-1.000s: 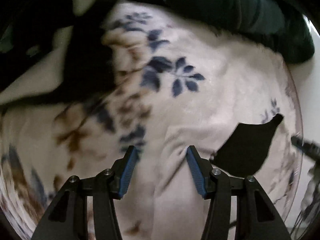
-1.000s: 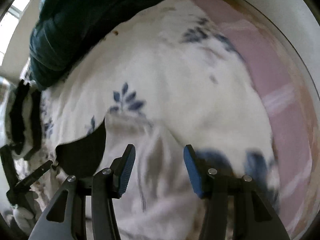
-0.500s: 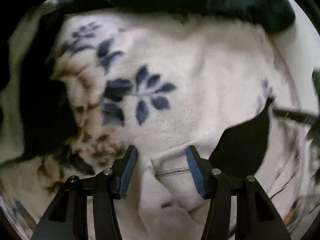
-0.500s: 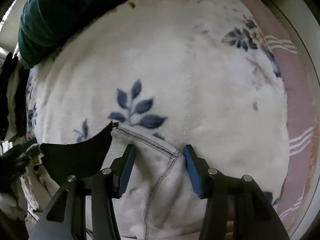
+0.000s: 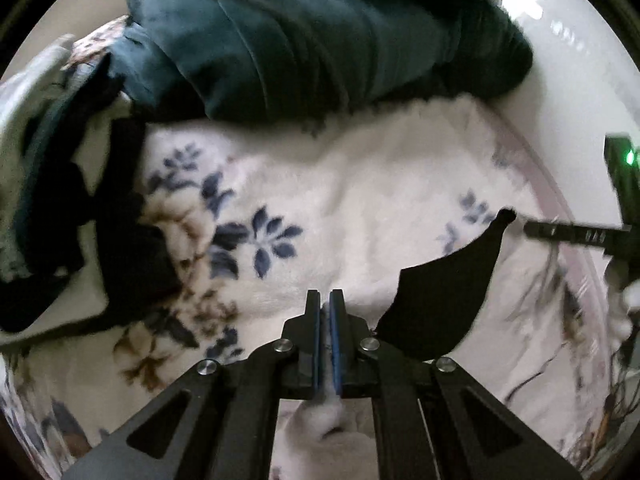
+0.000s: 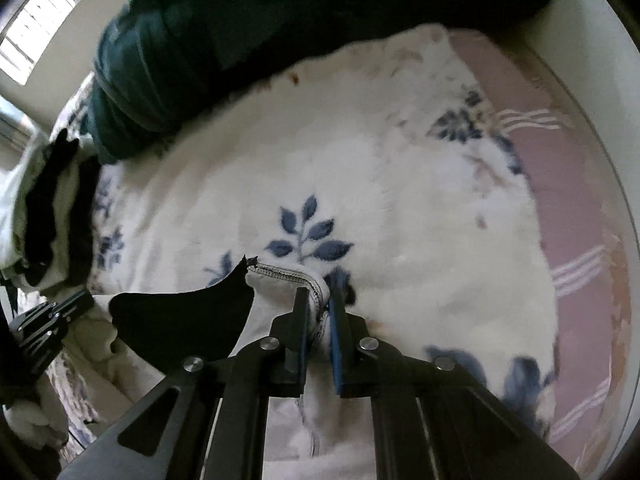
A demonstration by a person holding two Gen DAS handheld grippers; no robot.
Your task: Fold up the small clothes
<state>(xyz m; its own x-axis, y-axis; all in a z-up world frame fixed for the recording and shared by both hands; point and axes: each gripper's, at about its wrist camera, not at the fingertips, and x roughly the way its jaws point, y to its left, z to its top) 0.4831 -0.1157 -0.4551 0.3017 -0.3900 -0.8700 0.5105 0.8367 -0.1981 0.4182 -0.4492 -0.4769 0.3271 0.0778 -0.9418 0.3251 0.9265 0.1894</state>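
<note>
A small white garment (image 6: 280, 280) with a stitched hem and a black inner panel (image 6: 184, 320) lies on a white blanket with blue leaf prints (image 6: 360, 184). My right gripper (image 6: 320, 300) is shut on the garment's stitched hem corner. My left gripper (image 5: 325, 304) is shut on the garment's white fabric, which bunches below the fingers. The black panel (image 5: 440, 296) shows just right of the left gripper. The right gripper's arm (image 5: 576, 234) reaches in from the right edge of the left wrist view.
A rolled dark teal blanket (image 5: 320, 32) lies along the far side and also shows in the right wrist view (image 6: 200, 60). Black and pale clothes (image 5: 60, 208) are heaped at the left. A pink striped sheet (image 6: 572, 240) borders the blanket at the right.
Both grippers went from open to shut on the white garment. Both cameras pulled back, so more of the blanket and the teal roll shows.
</note>
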